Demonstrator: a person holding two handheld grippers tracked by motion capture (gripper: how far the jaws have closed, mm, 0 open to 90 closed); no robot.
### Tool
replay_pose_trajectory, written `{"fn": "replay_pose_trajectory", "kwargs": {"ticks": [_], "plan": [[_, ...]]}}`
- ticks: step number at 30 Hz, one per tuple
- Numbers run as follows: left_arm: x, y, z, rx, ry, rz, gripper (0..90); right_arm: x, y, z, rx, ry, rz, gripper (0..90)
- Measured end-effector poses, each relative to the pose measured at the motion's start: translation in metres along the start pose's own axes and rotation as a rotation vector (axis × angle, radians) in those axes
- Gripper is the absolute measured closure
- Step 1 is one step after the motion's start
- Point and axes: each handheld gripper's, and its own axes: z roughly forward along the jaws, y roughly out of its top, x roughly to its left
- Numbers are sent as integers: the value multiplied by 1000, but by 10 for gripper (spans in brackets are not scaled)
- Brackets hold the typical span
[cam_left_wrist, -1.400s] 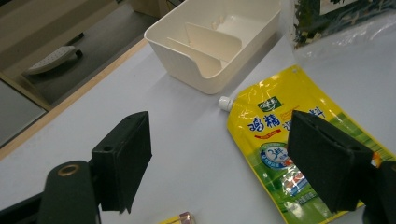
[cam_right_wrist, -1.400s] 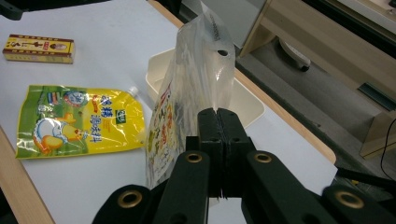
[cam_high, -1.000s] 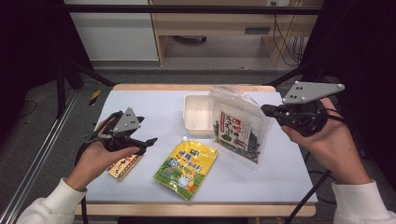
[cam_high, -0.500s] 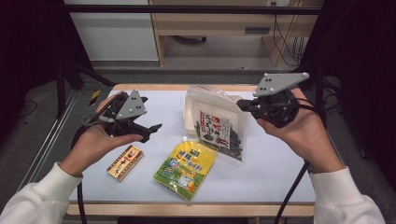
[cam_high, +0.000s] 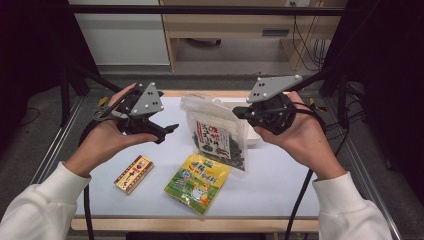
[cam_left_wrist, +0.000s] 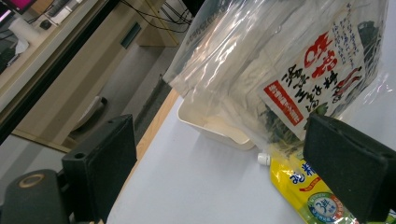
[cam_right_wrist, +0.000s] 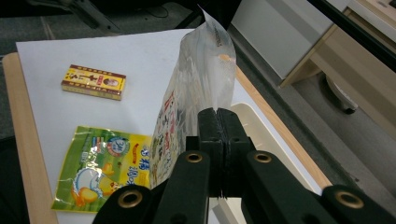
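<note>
small box (cam_high: 133, 173) lies left of yellow pouch (cam_high: 197, 182); tray (cam_left_wrist: 212, 128) behind them.

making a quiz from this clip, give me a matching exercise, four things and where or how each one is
Things:
1 seaweed bag
2 yellow pouch
3 small box
4 left tool

States:
A flat on the table, left of the pouch
B jaws open, nothing between them
C pinched in the right tool, hanging over the tray
D flat on the table, below the bag

Pairs: 1-C, 2-D, 3-A, 4-B
</note>
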Motion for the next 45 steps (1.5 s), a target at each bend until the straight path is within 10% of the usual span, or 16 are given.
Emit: {"fn": "replay_pose_trajectory", "kwargs": {"ticks": [18, 29, 45], "plan": [[1, -8, 13, 66, -35, 30, 118, 22, 28, 25, -12, 70, -46, 899], [2, -25, 19, 148, -116, 5, 691, 30, 32, 39, -1, 95, -51, 898], [-3, -14, 14, 144, -146, 52, 816, 13, 13, 33, -28, 99, -12, 858]]}}
